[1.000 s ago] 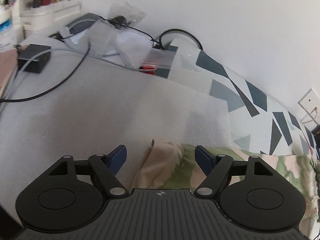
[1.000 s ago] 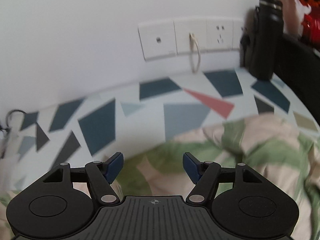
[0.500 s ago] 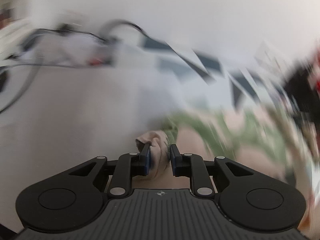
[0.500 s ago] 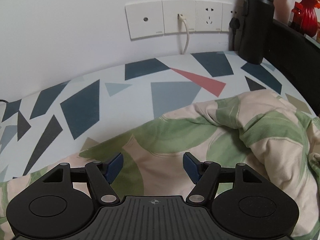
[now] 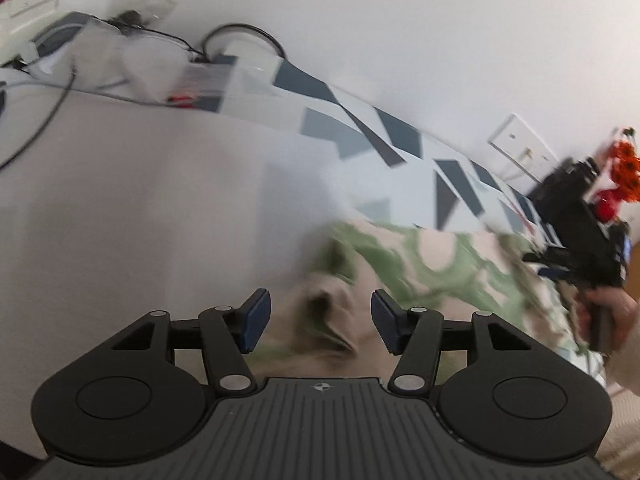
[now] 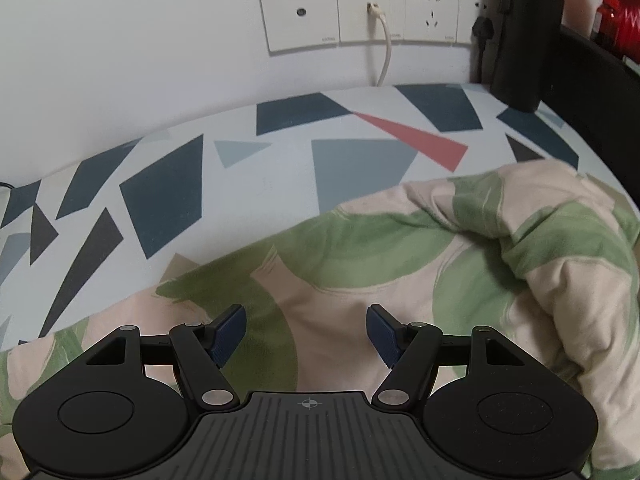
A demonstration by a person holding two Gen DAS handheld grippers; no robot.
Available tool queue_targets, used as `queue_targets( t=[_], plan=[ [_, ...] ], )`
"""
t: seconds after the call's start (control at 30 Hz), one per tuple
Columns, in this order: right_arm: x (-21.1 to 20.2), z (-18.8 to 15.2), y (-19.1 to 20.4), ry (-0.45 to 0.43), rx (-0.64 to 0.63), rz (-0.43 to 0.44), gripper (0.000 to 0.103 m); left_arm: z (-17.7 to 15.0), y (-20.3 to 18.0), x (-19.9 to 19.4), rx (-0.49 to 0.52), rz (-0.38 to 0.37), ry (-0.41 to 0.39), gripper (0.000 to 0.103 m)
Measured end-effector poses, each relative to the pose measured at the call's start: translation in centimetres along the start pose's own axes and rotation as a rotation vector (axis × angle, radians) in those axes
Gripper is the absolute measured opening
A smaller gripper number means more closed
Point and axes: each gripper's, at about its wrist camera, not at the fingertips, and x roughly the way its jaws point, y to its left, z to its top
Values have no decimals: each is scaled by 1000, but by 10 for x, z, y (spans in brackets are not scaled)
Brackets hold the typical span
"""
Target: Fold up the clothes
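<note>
While spread, two grippers' jaws, one garment (image 6: 360,264)

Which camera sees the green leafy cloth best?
The right wrist view: the green leaf-print garment is sharp and fills the lower frame. The left wrist view shows it blurred, beyond the open left gripper.

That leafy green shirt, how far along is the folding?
Barely begun, I'd say. Nothing looks neatly folded yet: the shirt lies rumpled on the patterned cloth, bunched in a heap at its right side. Nothing is in hand either: the left claw and right claw both hang open over the fabric. Smoothing and every fold seem left.
</note>
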Motion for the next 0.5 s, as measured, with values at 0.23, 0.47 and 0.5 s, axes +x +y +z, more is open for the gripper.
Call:
queue_targets(
  t=[0.23, 0.47, 0.5],
  plan=[
    [4, -5, 1, 13, -9, -7, 64, 3, -20, 21, 119, 16, 43, 12],
    [3, -1, -7, 1, -3, -7, 64, 21, -35, 4, 235, 196, -84, 6],
    [2, 1, -9, -7, -3, -5, 64, 30, -32, -1, 224, 229, -128, 5]
  ],
)
